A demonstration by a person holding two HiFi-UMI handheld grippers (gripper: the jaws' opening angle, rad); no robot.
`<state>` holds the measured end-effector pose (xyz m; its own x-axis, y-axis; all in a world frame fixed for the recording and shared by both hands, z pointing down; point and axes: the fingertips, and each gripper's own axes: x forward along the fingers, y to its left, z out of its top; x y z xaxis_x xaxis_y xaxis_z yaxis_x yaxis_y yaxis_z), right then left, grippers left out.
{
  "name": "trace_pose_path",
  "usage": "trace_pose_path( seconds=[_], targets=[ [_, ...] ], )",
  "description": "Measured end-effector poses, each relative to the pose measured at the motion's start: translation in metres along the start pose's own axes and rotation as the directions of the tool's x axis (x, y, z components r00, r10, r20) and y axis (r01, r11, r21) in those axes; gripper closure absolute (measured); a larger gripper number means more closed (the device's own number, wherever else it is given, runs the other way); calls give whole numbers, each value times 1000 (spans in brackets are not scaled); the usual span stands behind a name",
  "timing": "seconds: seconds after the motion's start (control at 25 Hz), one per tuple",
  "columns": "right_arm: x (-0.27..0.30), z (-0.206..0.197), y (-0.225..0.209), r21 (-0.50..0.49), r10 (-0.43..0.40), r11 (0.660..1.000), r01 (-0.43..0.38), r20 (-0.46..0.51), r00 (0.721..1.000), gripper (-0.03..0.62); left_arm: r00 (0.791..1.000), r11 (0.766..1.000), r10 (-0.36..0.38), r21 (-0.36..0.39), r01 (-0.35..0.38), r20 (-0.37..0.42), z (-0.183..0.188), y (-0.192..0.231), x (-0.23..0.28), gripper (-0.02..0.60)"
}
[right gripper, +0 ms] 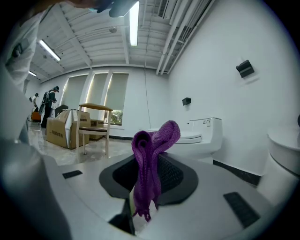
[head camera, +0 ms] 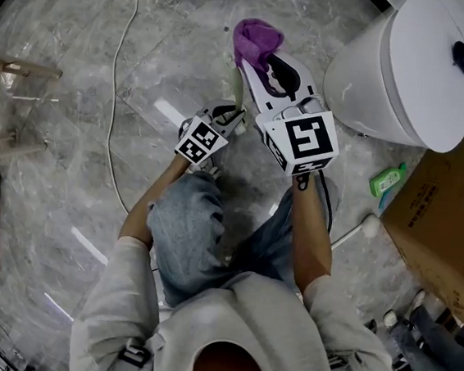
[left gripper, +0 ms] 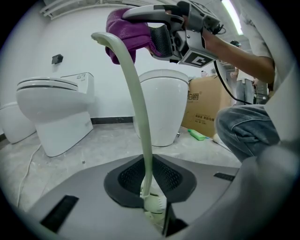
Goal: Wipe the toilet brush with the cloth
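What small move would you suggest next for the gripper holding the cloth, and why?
Probably press the cloth onto the brush handle's curved top and slide down: the left gripper clamps the brush near its head, and the right gripper holds the cloth close by that top.

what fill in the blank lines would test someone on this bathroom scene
1. The right gripper has its jaws shut on a ____ cloth.
2. The left gripper has its jaws shut on the toilet brush, whose handle is pale ____.
3. In the head view, a green bottle lies on the floor between the white toilet and a cardboard ____.

Missing words: purple; green; box
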<state>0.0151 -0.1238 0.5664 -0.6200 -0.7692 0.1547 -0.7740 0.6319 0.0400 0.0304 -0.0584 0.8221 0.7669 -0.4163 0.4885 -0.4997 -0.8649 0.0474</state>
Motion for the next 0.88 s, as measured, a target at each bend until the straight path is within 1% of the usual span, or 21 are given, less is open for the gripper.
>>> trace_pose_path(
  seconds=[0.08,0.16,0.44,0.6,0.88],
  targets=[
    [2,-5,3,-6,10,1000,-10,-19,1000,482,1000,1000,3,5,-3,-6,-1,0,0,522],
    [1,-19,7,14,14,1000,-13,-44,999,481,1000,1000,6,12,-6,-17,-3,1,0,522],
    [-11,-73,5,77,-5,997,16,-138,990,480,1000,1000,5,15,-5,-18,-1,1,0,522],
    [-16,-109,4,123,-6,992,32,-201,980,482,1000,1000,9,19,-8,-23,-1,2,1,522],
    [-18,-185,14,226,31,973,42,-309,951,482,1000,999,13,31,-12,-24,-1,1,2,522]
  ],
)
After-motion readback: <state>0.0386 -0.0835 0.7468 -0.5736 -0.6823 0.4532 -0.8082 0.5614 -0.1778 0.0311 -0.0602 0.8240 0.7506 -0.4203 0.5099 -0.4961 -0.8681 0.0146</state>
